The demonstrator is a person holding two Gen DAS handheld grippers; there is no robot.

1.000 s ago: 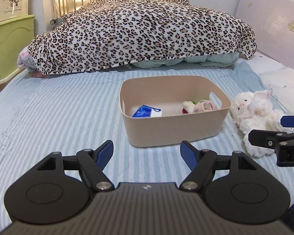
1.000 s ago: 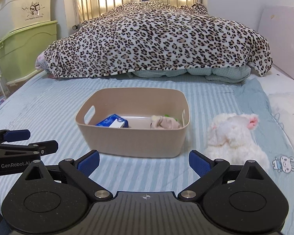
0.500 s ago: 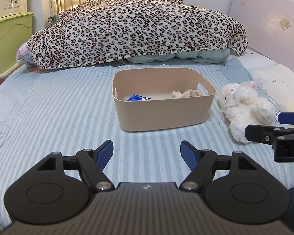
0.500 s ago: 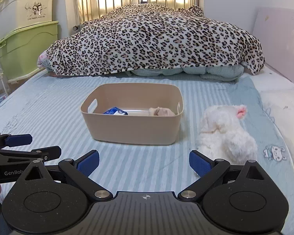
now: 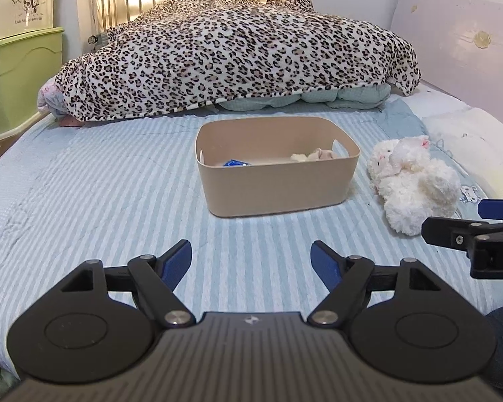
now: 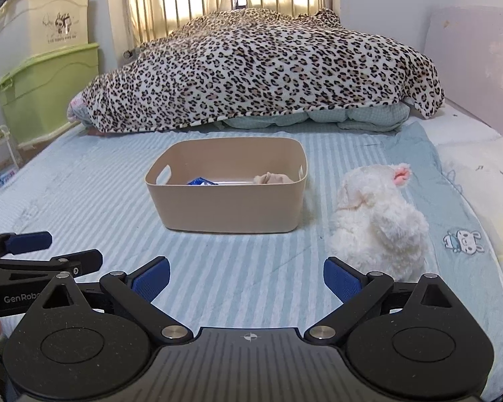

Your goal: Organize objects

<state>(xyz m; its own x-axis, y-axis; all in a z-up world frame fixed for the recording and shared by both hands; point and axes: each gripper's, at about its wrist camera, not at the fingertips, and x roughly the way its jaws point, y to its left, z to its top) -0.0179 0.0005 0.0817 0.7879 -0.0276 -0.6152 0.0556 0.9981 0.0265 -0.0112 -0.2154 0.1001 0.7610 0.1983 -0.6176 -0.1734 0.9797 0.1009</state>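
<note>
Bed, bin and plush; both of your claws spread and empty.

Your left claw (image 5: pixel 251 259) and right claw (image 6: pixel 246 279) hover low over the near part of the striped bed (image 6: pixel 84 194), jaws apart, gripping nothing. Mid-bed stands the tan bin (image 6: pixel 229 201), holding a blue packet (image 6: pixel 201 181) at left and a small beige toy (image 6: pixel 271 178) at right. The white plush (image 6: pixel 379 224) lies just right of the bin, on the sheet. A leopard blanket (image 5: pixel 238 57) is heaped at the far end.
</note>
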